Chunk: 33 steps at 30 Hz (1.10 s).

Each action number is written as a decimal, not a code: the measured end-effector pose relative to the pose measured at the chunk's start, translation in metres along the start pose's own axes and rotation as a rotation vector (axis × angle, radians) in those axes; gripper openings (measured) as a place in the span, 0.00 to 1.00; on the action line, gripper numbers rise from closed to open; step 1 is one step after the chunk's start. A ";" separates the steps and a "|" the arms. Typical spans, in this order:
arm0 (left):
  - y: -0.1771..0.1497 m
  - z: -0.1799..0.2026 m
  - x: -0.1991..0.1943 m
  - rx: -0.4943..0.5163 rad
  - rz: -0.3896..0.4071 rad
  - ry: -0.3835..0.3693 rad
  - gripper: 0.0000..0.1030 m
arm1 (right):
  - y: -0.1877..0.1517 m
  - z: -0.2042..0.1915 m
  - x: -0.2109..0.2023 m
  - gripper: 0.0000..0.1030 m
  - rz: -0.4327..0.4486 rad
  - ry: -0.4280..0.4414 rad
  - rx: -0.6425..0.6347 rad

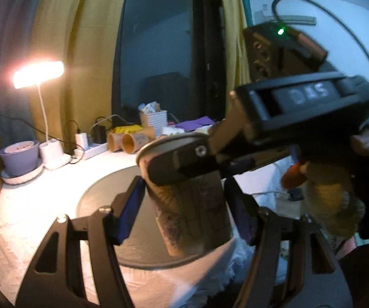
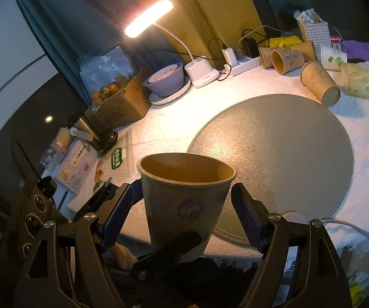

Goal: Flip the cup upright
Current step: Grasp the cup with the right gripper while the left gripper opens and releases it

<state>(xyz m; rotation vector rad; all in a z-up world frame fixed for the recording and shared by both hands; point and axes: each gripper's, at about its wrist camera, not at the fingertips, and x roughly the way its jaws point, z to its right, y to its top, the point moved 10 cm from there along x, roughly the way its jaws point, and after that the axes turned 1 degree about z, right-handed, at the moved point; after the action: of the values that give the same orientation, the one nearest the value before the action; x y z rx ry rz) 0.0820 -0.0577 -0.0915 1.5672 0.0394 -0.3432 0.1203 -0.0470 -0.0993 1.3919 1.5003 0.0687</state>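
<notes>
A printed paper cup (image 1: 197, 205) stands mouth up, held in the air above the round grey mat (image 1: 102, 197). In the left wrist view my left gripper (image 1: 184, 205) has its blue pads on either side of the cup with small gaps, so it looks open. My right gripper (image 1: 184, 164) reaches in from the right and one finger presses the cup near its rim. In the right wrist view the cup (image 2: 184, 195) sits between the spread blue pads of my right gripper (image 2: 184, 213), which do not touch it; a black finger lies against the cup's base.
A lit desk lamp (image 2: 149, 20), a purple bowl on a plate (image 2: 163, 79), a power strip (image 2: 243, 63), several paper cups lying on their sides (image 2: 318, 82) and a white basket (image 2: 312, 33) line the back. A cardboard box (image 2: 117, 105) stands at the left.
</notes>
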 end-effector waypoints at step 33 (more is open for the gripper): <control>-0.023 -0.028 0.044 -0.140 -0.152 -0.047 0.81 | 0.035 0.040 0.028 0.68 -0.006 -0.018 0.030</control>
<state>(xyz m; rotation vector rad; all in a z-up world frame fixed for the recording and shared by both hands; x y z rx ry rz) 0.1236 -0.0377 -0.1252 1.4206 0.1437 -0.4871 0.1778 -0.0369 -0.1130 1.4082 1.4958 0.0299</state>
